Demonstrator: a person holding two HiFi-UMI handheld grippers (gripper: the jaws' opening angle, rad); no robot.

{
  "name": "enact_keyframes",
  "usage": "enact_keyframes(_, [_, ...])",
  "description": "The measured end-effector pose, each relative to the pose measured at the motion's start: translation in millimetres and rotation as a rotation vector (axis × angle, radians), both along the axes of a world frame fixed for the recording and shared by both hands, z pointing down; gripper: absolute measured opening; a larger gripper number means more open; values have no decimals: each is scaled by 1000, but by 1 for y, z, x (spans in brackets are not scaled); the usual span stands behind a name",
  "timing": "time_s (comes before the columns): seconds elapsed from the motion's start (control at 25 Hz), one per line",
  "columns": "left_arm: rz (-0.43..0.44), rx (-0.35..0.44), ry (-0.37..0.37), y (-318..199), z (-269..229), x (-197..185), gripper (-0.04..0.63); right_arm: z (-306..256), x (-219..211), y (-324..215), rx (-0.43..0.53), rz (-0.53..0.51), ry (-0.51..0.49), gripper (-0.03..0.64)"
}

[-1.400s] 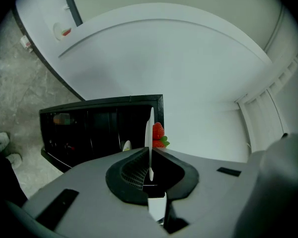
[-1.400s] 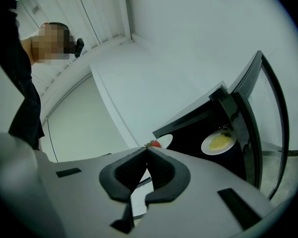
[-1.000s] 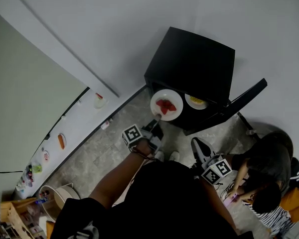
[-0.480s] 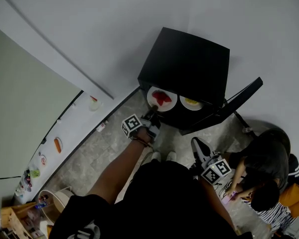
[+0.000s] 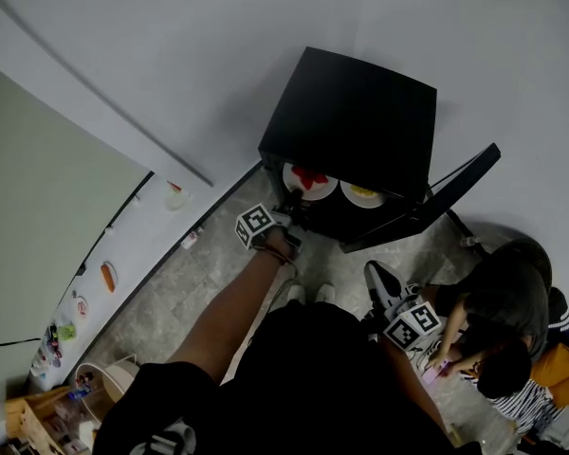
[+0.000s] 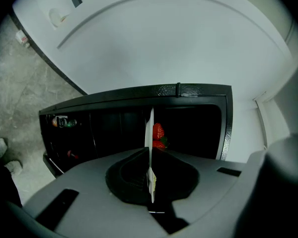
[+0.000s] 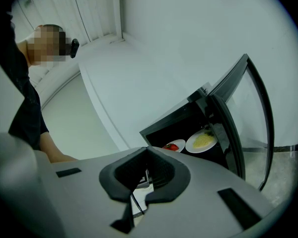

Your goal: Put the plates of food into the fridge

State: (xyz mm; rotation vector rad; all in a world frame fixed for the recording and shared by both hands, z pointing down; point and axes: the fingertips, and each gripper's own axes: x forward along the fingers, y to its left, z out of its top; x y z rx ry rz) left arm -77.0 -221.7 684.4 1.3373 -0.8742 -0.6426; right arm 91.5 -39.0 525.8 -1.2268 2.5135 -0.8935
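White wall, grey floor, open black mini fridge [image 5: 360, 121]. My left gripper [image 5: 290, 213] clamped on strawberry plate [image 6: 149, 128], plate ahead of jaws, in fridge mouth. Right gripper [image 7: 148, 155] jaws together, empty. Placing step, I judge; next: set plate on shelf, release.

Bare white-walled room set up as a kitchen: small black fridge [image 5: 351, 121] at centre, food-strewn long white bench [image 5: 142, 227] at left
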Motion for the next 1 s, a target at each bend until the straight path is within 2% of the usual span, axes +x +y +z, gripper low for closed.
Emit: enact_keyframes(1.0, [-8, -31, -9, -46, 9, 13, 34, 9, 11, 4, -25, 52, 15, 25])
